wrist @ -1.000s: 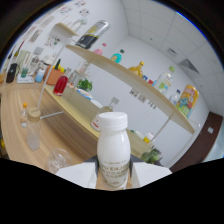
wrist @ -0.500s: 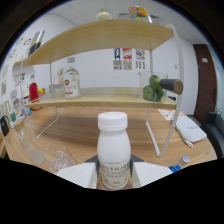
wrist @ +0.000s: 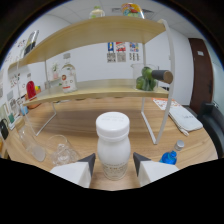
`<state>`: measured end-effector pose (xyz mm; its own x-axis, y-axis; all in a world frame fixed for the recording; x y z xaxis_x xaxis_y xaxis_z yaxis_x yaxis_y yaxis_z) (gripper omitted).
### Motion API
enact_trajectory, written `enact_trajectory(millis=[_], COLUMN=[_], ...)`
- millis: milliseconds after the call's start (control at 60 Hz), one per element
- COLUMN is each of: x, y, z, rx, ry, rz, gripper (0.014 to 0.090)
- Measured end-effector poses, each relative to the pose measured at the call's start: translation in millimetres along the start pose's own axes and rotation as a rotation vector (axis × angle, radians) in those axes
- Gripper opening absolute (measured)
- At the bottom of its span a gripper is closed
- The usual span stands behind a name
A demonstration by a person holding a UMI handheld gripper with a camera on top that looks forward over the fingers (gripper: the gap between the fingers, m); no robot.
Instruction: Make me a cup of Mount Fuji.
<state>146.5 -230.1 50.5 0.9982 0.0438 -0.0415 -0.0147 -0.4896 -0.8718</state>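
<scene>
A white plastic bottle (wrist: pixel 113 145) with a white screw cap stands upright between my gripper's (wrist: pixel 113 167) two fingers, which press on its lower body from both sides. The bottle is held above the wooden table (wrist: pixel 90 122). A clear glass (wrist: pixel 62 148) sits on the table just left of the left finger, with another clear vessel (wrist: pixel 29 142) further left. Beyond the bottle rises a two-tier wooden shelf (wrist: pixel 107 90) on white legs.
On the shelf's lower board sit a green plant with a brown cylinder (wrist: pixel 152 79), a white carton (wrist: pixel 67 85) and a red object (wrist: pixel 31 90). A blue bottle cap (wrist: pixel 170 157) lies right of the fingers, and papers (wrist: pixel 182 116) lie further right. A dark door (wrist: pixel 207 70) stands beyond.
The view has swung further right along the shelf and drawn a little closer to it. The bottle stays gripped between the fingers throughout.
</scene>
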Motion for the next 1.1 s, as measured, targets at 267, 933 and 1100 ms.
enact_trajectory(millis=[267, 933, 1100], x=[-21, -138, -143], y=[-35, -25, -27], z=[-75, -154, -156], rx=[0.012, -0.044, -0.04], ry=[0.095, 0.09, 0.093], rz=[0.024, -0.015, -0.03], gripper=[0.0852, 0.0859, 0.0857])
